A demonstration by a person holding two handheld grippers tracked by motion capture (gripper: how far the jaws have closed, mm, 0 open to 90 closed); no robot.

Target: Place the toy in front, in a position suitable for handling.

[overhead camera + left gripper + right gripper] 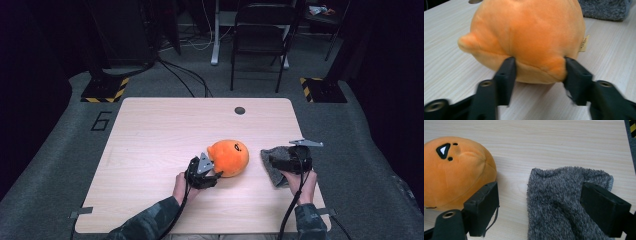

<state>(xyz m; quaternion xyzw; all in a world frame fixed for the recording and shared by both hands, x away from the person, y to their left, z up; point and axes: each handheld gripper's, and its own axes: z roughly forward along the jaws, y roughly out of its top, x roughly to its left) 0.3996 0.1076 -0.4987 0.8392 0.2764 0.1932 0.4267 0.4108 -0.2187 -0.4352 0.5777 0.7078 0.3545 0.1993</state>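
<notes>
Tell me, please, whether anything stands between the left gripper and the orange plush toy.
Nothing visible does. The left gripper has its jaws on either side of the orange plush toy's lower edge, pressing into it. The grey fuzzy cloth lies apart on the table, under the right gripper.

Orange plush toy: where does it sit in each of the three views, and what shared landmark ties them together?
High view: the orange plush toy lies at table centre, right of the left gripper.
Left gripper view: it spans the upper middle, both jaws pressing its underside.
Right gripper view: left edge.
Shared landmark: the grey fuzzy cloth beside it.
</notes>
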